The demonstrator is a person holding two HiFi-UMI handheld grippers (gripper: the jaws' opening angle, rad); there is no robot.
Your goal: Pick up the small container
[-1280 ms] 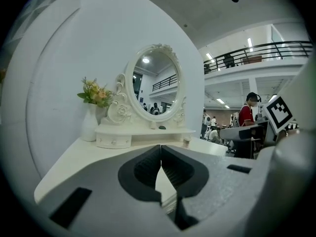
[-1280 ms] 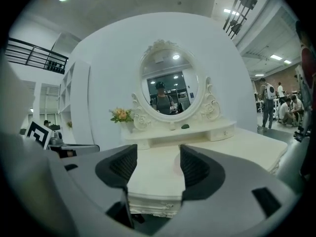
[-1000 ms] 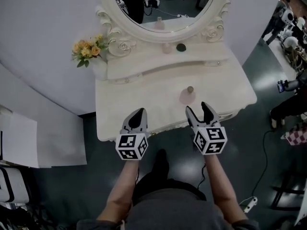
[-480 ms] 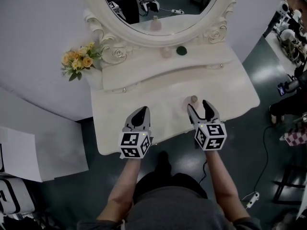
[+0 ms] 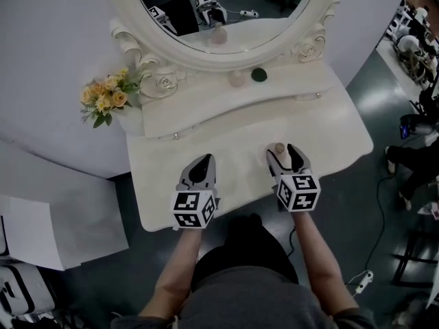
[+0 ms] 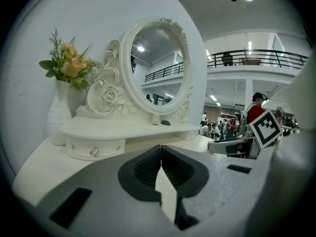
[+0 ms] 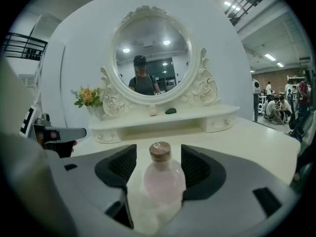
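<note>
My right claw (image 5: 286, 157) apart round bottle (image 7: 164, 179); left claw (image 6: 161, 163) together, empty | I'd grip the body below the cap; squeeze gently; lift plumb

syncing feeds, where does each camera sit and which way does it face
Head view: on the person's head, looking down at the dressing table; both forearms, left gripper, right gripper show.
Left gripper view: on the left gripper, looking across the table toward the mirror; its shut fingers show.
Right gripper view: on the right gripper, facing the mirror; open fingers flank the small container.
Shared: both gripper views show the mirror.
</note>
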